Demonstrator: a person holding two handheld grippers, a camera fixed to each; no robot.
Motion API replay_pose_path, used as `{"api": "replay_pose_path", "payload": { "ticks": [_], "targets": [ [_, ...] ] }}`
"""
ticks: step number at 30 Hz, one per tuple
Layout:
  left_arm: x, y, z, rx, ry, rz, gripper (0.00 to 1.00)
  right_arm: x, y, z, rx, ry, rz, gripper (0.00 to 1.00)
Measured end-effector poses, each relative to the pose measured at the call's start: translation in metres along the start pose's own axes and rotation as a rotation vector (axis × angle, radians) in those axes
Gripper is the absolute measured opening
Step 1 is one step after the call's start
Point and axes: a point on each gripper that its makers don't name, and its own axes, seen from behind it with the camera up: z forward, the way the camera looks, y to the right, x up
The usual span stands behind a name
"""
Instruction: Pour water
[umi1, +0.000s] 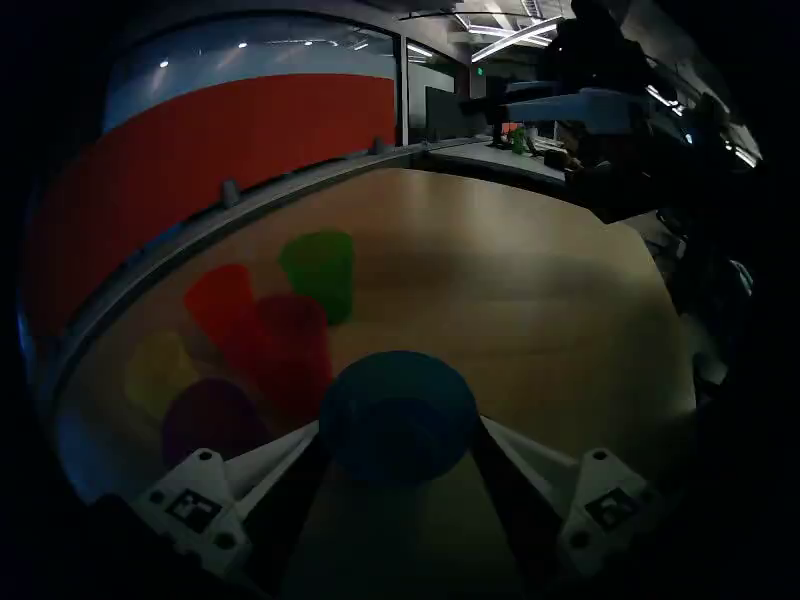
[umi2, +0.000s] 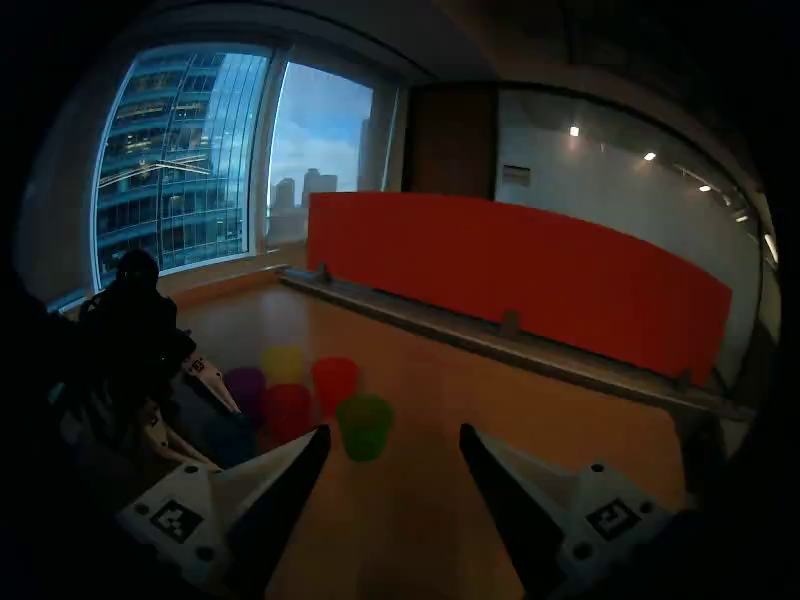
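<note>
A blue cup sits between the white fingers of my left gripper, which is shut on it just above the wooden table. Beyond it stand a green cup, an orange-red cup, a dark red cup, a yellow cup and a purple cup. My right gripper hangs open over the table, nothing between its fingers, with the green cup just past its left fingertip. The right gripper view also has the blue cup at the cluster's left.
An orange partition with a rail runs along the table's far edge. Tall windows lie beyond. A dark-sleeved hand holds the left gripper. The room is dim. Bare tabletop stretches right of the cups.
</note>
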Motion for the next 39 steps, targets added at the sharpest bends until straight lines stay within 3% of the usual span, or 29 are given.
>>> {"api": "replay_pose_path", "payload": {
  "ticks": [12,23,39],
  "targets": [
    [0.003,0.000,0.000,0.023,-0.006,0.049,0.87,0.003,0.000,0.000,-0.002,0.004,-0.006,1.00],
    [0.006,0.006,-0.008,0.003,-0.003,0.053,0.86,0.004,0.000,0.001,0.000,0.005,-0.006,1.00],
    [0.060,-0.002,-0.054,0.029,0.158,-0.007,0.85,0.008,-0.007,0.018,0.016,0.001,-0.010,1.00]
  ]
}}
